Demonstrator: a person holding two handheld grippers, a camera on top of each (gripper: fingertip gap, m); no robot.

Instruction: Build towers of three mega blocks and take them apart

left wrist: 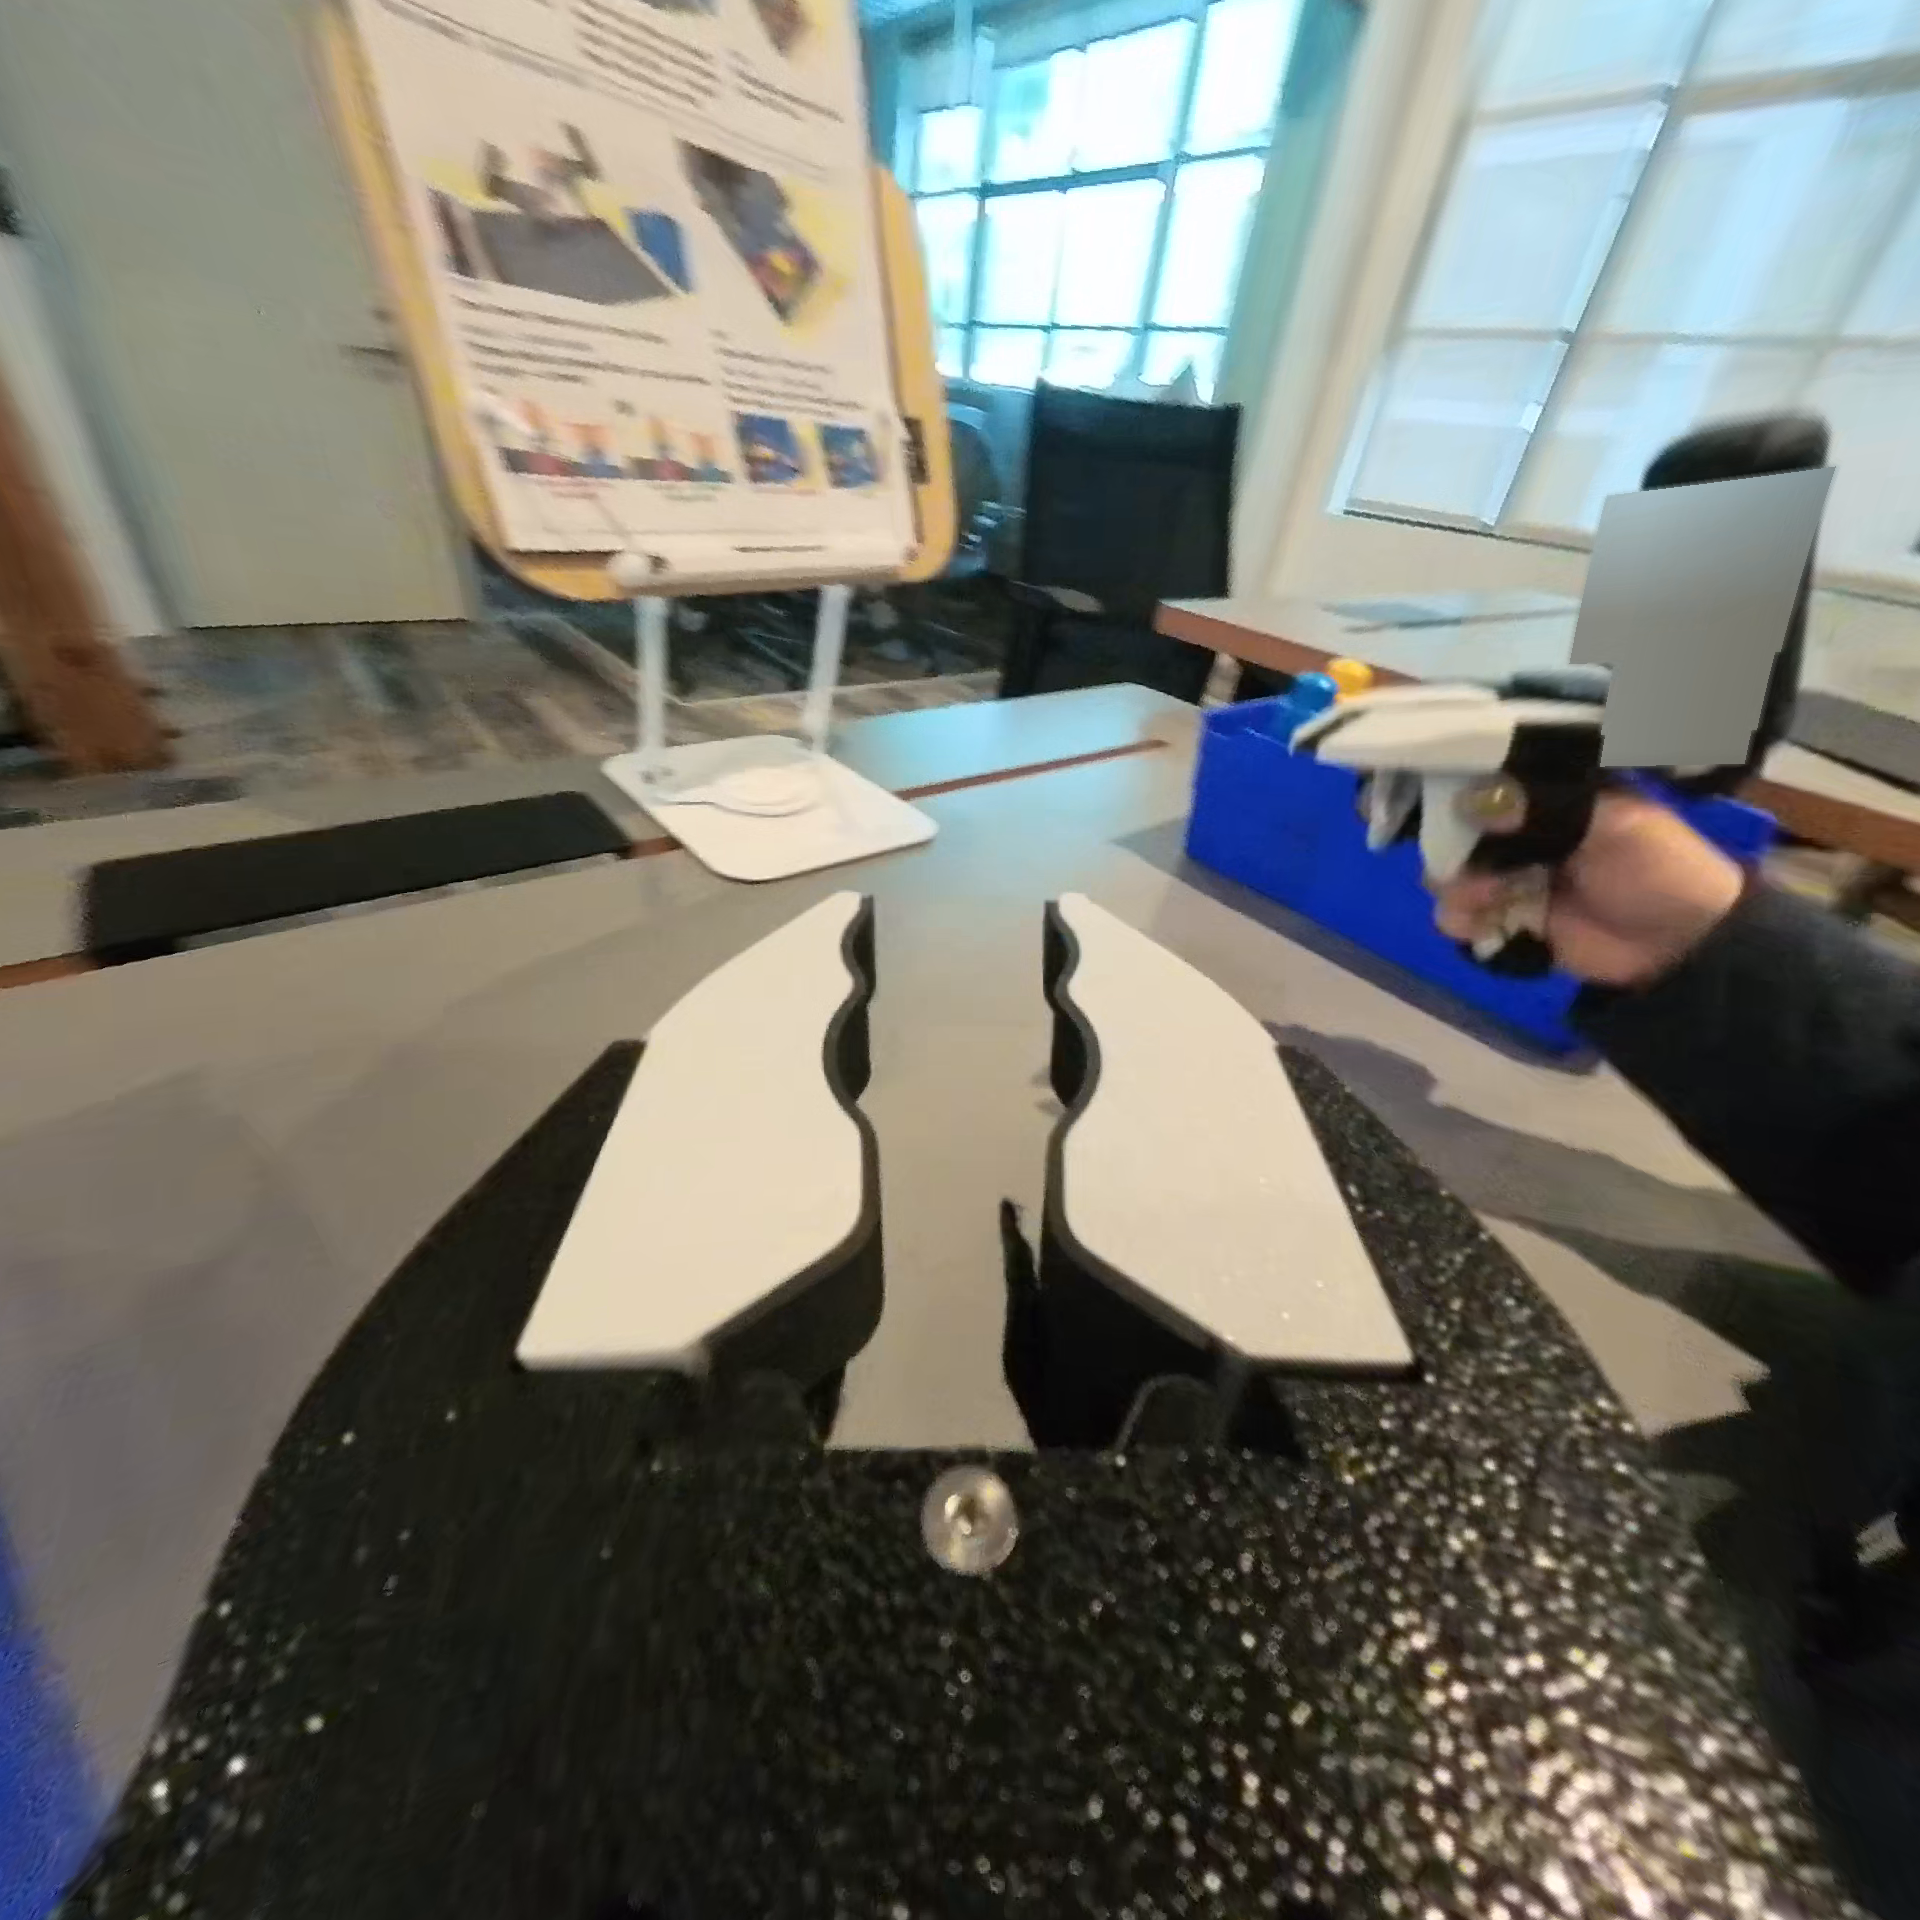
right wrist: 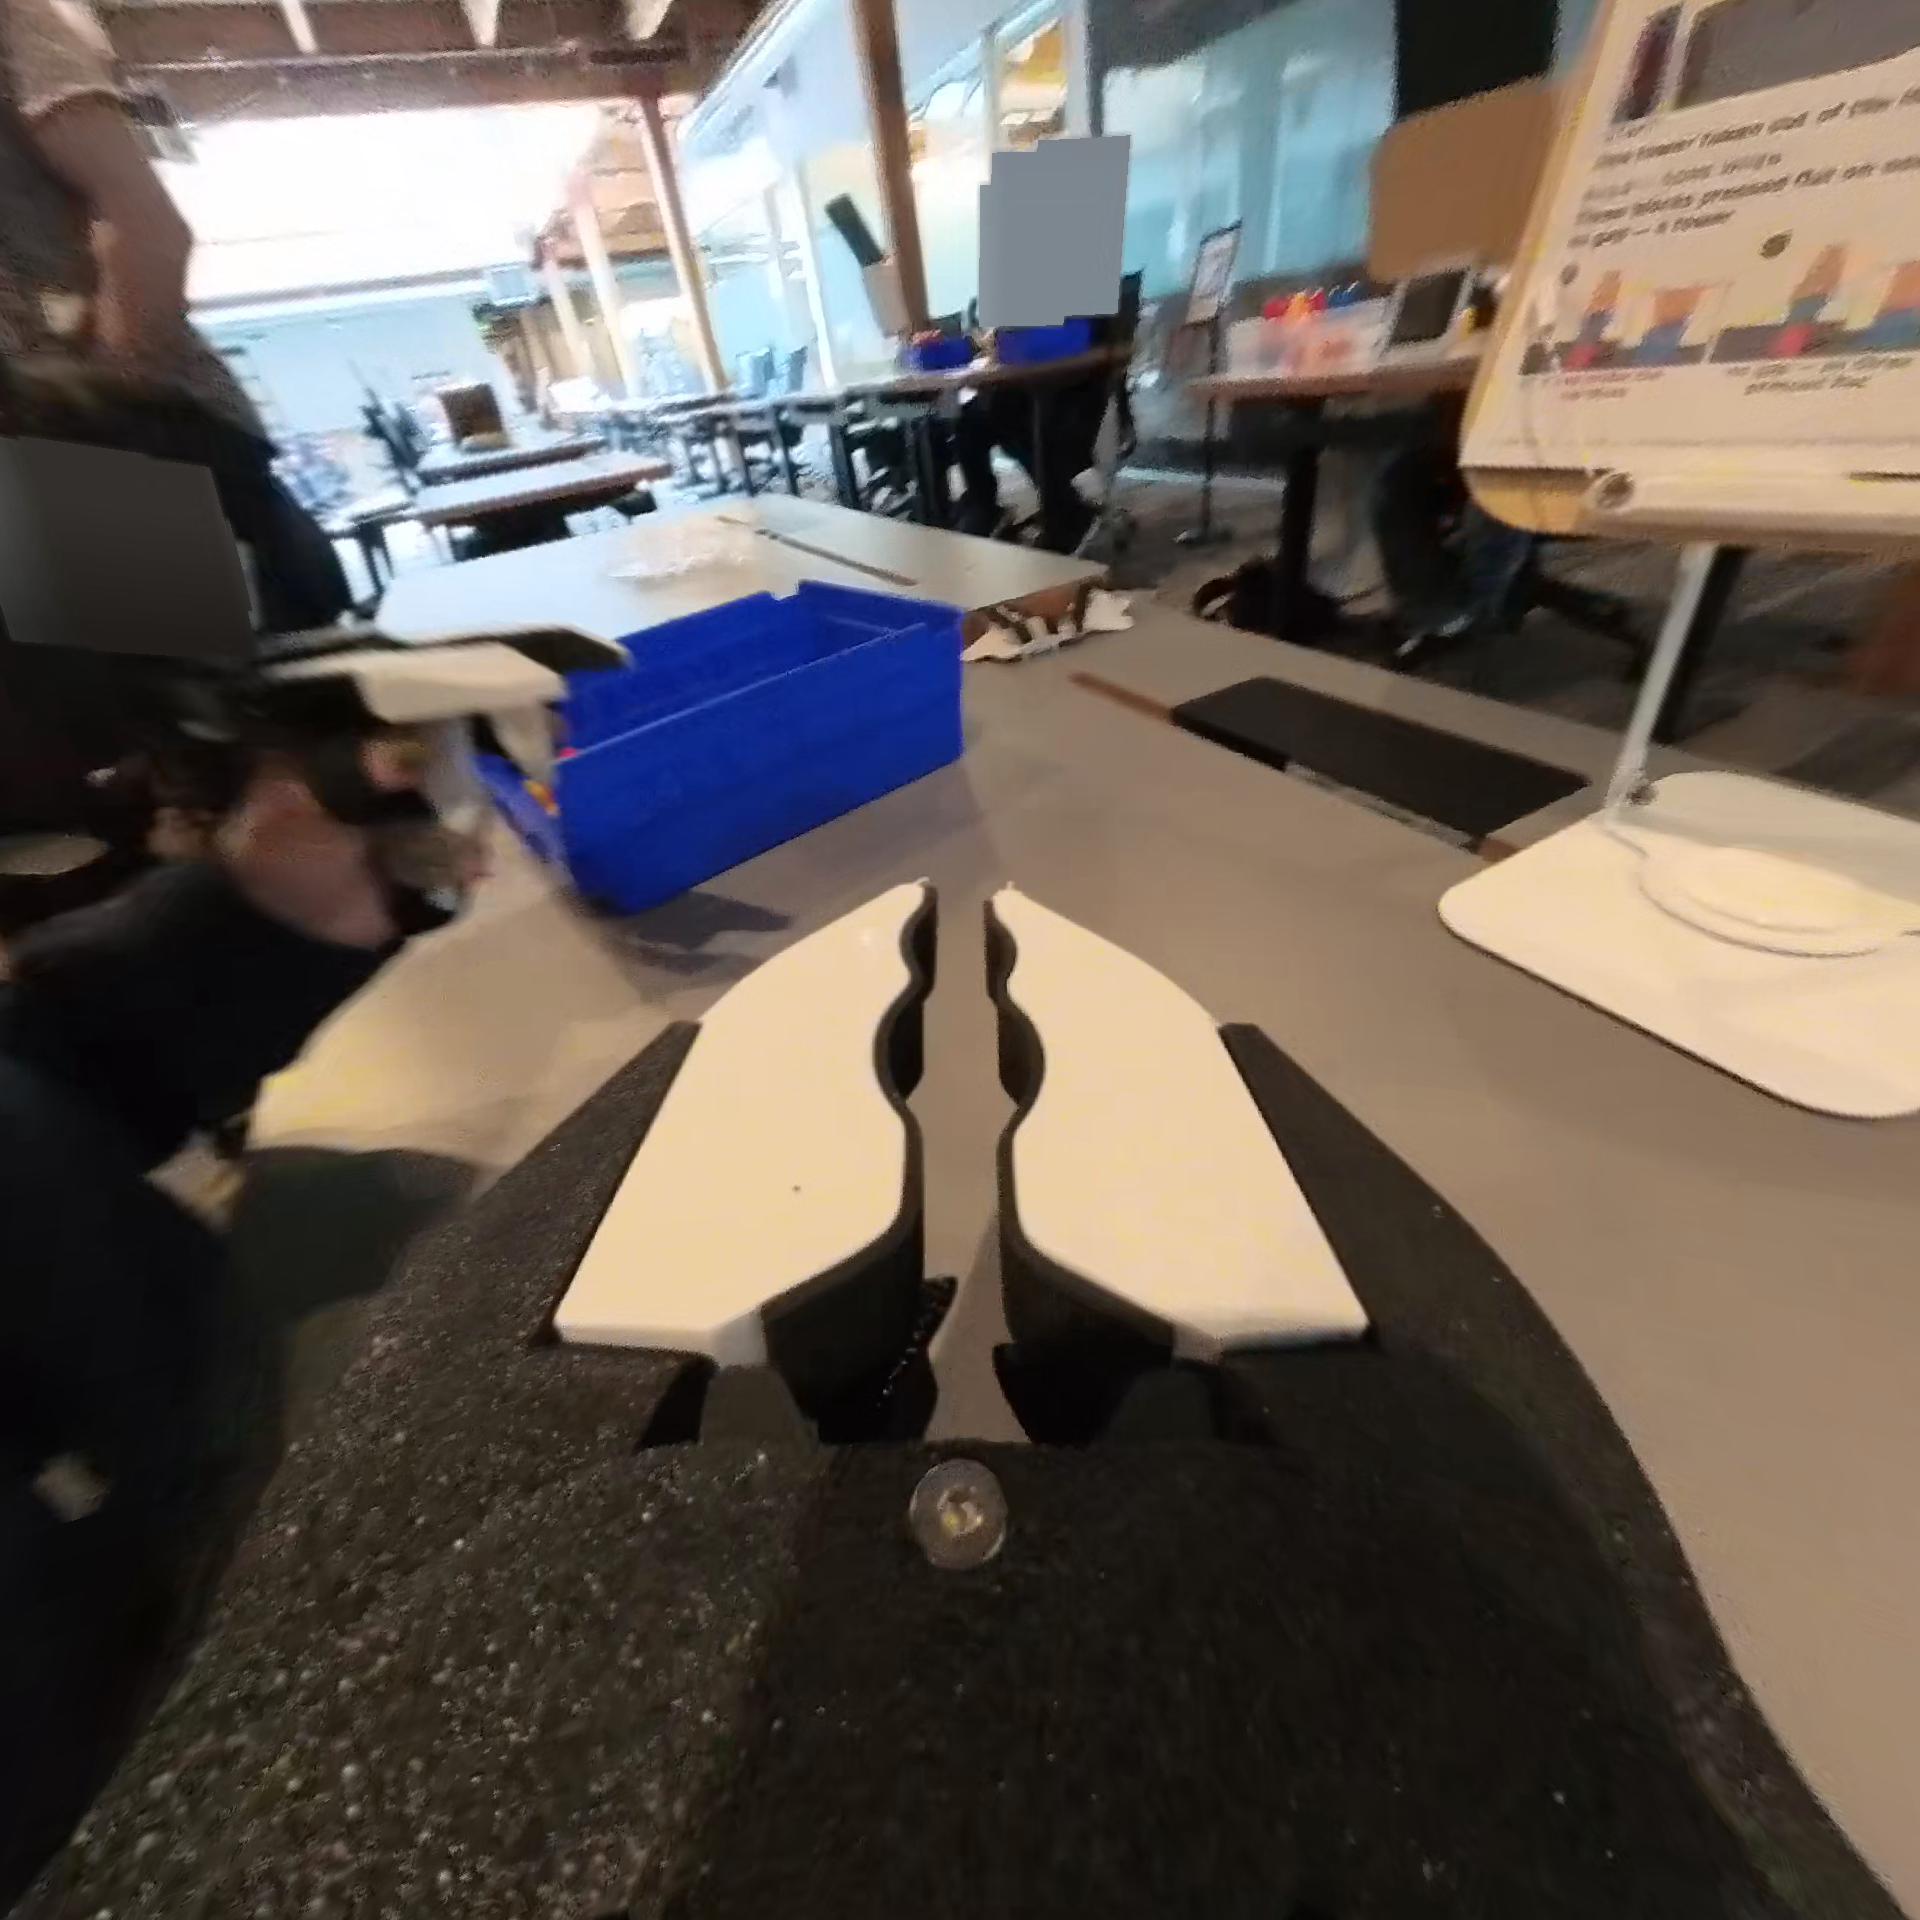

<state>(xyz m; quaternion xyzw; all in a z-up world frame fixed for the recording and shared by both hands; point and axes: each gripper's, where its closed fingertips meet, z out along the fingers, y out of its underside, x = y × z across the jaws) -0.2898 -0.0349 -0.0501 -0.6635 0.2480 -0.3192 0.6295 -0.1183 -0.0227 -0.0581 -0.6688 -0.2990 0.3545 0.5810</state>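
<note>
Two white-fingered grippers on black glittery bodies hang over the bare middle of the grey bench (left wrist: 312,1091), neither holding anything. The left gripper (left wrist: 958,914) has its fingers moderately spread, with bench surface showing between them; the right gripper (right wrist: 961,904) has its fingers nearly together, only a thin slit left, and nothing is caught in it.

Farther out, toward the bench's side edge, sits the blue rectangular plastic bin (left wrist: 1340,862). The mega blocks are in there: rounded blue and yellow studs (left wrist: 1330,681) poke above its rim in the left wrist view, partly hidden by the other gripper. No block lies on the bench itself, so building looks not yet begun.

Such blocks are likely light, hollow, rigid plastic with smooth, somewhat slick walls. The best hold is probably across two flat opposite sides, below the studs, squeezing gently.

Beyond, near the far edge, a white stand (left wrist: 769,800) carries an illustrated instruction board (left wrist: 644,281).
</note>
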